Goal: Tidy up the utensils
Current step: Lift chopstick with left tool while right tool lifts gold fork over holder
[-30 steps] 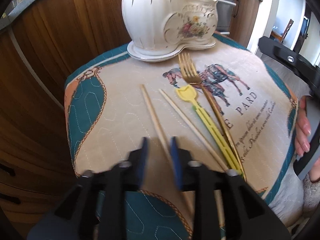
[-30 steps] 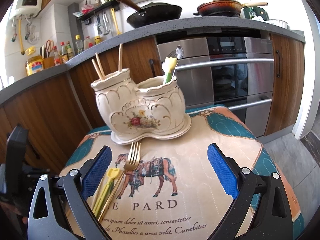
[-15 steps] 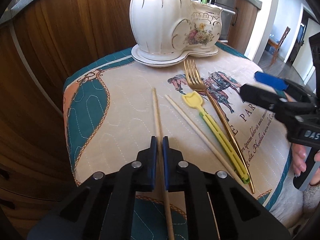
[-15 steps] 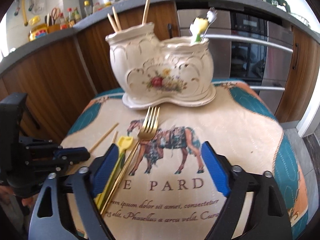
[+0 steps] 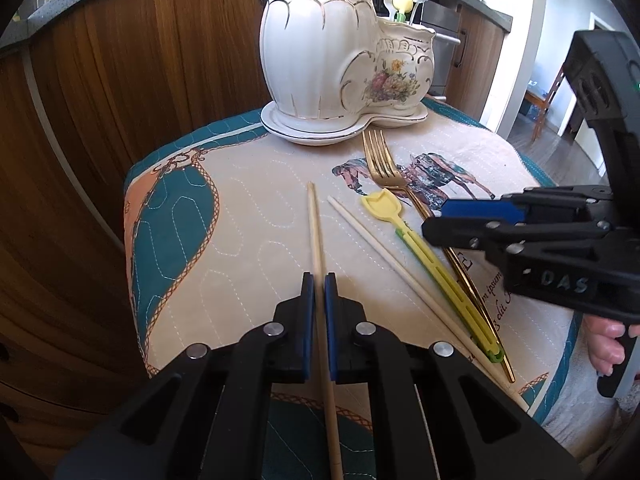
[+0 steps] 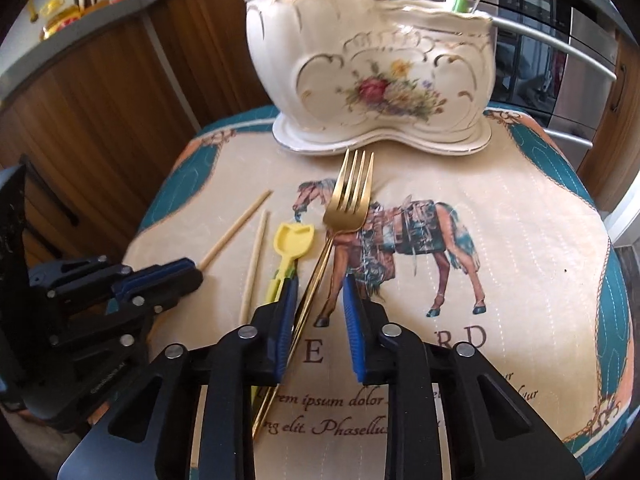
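Observation:
My left gripper (image 5: 317, 280) is shut on a wooden chopstick (image 5: 315, 220) that lies on the quilted mat; it also shows in the right wrist view (image 6: 160, 280). A second chopstick (image 5: 384, 256), a yellow toy spade (image 5: 420, 240) and a gold fork (image 6: 348, 204) lie beside it. My right gripper (image 6: 318, 284) is part open low over the mat, its jaws either side of the fork's handle without touching it. The white ceramic utensil holder (image 6: 372, 68) stands at the back, with chopsticks and small utensils in it.
The mat (image 6: 520, 240) with a horse print covers a small table. Wooden cabinets (image 5: 100, 100) stand close behind and to the left. An oven (image 6: 560, 52) is at the back right. A hand (image 5: 604, 340) shows at the right edge.
My left gripper has closed on the chopstick. My right gripper has dropped toward the mat and narrowed its jaws around the fork's handle.

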Motion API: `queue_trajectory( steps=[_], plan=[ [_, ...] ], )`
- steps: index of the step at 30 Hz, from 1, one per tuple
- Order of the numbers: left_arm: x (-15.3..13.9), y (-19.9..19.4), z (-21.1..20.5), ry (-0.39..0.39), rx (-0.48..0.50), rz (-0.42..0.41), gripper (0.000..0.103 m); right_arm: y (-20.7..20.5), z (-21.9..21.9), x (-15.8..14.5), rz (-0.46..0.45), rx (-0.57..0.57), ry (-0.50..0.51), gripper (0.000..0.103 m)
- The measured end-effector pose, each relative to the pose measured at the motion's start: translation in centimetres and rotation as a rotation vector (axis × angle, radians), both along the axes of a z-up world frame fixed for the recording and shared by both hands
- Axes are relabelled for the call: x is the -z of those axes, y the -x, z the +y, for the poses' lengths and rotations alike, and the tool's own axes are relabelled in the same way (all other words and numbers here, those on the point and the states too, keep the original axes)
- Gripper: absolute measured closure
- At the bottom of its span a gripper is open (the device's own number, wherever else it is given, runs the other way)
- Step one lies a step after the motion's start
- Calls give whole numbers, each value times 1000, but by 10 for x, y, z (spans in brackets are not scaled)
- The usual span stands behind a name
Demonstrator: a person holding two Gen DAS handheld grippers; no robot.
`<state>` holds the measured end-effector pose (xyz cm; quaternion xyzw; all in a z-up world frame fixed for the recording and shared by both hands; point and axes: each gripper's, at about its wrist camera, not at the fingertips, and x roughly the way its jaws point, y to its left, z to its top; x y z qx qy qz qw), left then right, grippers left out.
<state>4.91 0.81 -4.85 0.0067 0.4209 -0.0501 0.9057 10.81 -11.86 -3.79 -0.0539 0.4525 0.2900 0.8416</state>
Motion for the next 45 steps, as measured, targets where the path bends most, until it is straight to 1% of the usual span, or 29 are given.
queue_trajectory(
  steps=[6,9,11,13,15,18,20,21,24,26,30,33,36,38,42,45],
  plan=[
    [1,-1,2,24,8,-10,98,-7,16,-1,13,10,75,78],
    [1,-1,3,33,10,-9,98,-10,25,0,-16,10,121,80],
    [1,-1,3,34,11,-11,98,-9,31,0,-40,8,151,84],
    [1,0,2,28,11,-15,98,-7,34,1,-51,12,156,89],
    [2,0,2,23,13,-18,98,-2,33,3,-72,20,155,89],
    [2,0,3,24,13,-18,98,1,25,4,-66,43,119,92],
    [2,0,3,25,14,-19,98,3,16,3,-52,54,81,96],
    [2,-1,3,29,16,-18,98,5,11,1,-55,54,61,96],
    [2,-2,9,77,17,-9,98,12,0,-5,-84,64,40,96],
    [2,-3,12,96,19,-3,98,14,-6,-7,-94,62,36,96],
    [0,-2,8,81,34,0,98,12,-17,-5,-83,73,29,96],
    [-9,2,7,74,35,-34,98,11,-24,-6,-92,81,-1,96],
    [-20,7,9,81,32,-73,98,15,-32,-15,-135,71,-69,96],
    [-30,12,11,90,31,-115,98,19,-39,-23,-184,68,-116,96],
    [-52,22,13,108,33,-198,98,31,-48,-39,-304,61,-164,96],
    [-65,27,14,115,33,-246,98,35,-53,-48,-358,58,-201,96]
  ],
)
